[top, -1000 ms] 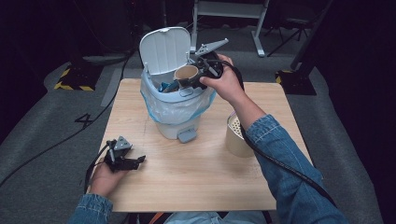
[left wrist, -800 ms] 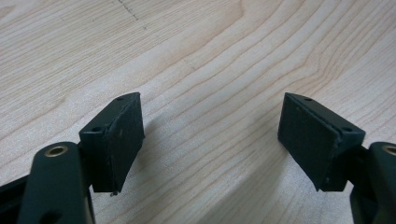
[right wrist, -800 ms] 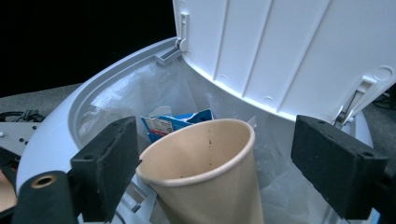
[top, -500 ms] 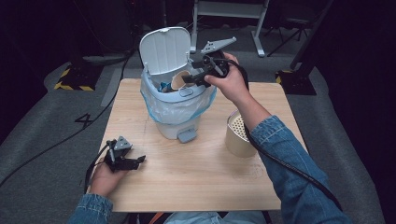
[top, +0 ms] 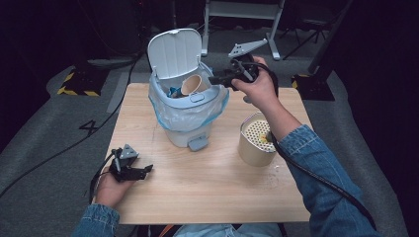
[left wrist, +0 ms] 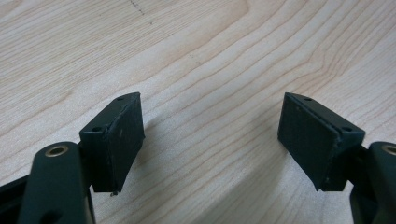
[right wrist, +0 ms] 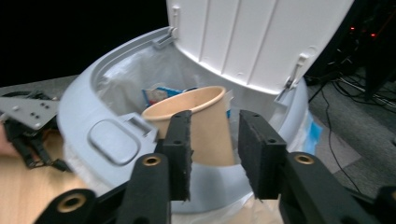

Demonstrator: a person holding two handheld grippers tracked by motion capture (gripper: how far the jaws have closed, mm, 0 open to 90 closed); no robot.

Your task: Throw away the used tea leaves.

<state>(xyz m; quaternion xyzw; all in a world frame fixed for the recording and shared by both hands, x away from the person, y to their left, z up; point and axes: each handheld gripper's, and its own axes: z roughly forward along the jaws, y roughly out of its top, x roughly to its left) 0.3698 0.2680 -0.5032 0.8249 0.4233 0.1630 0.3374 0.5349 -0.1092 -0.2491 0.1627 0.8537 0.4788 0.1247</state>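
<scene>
Your right gripper [right wrist: 214, 154] has its jaws apart, free of the paper cup [right wrist: 198, 126] leaning tilted inside the bin [right wrist: 88, 121]; it looks light and crushable, so pinch gently at the rim if regrasping.

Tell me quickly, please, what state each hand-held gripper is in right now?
Left hand-held gripper: open, holding nothing, resting on the table.
Right hand-held gripper: open, at the bin; paper cup released.
</scene>
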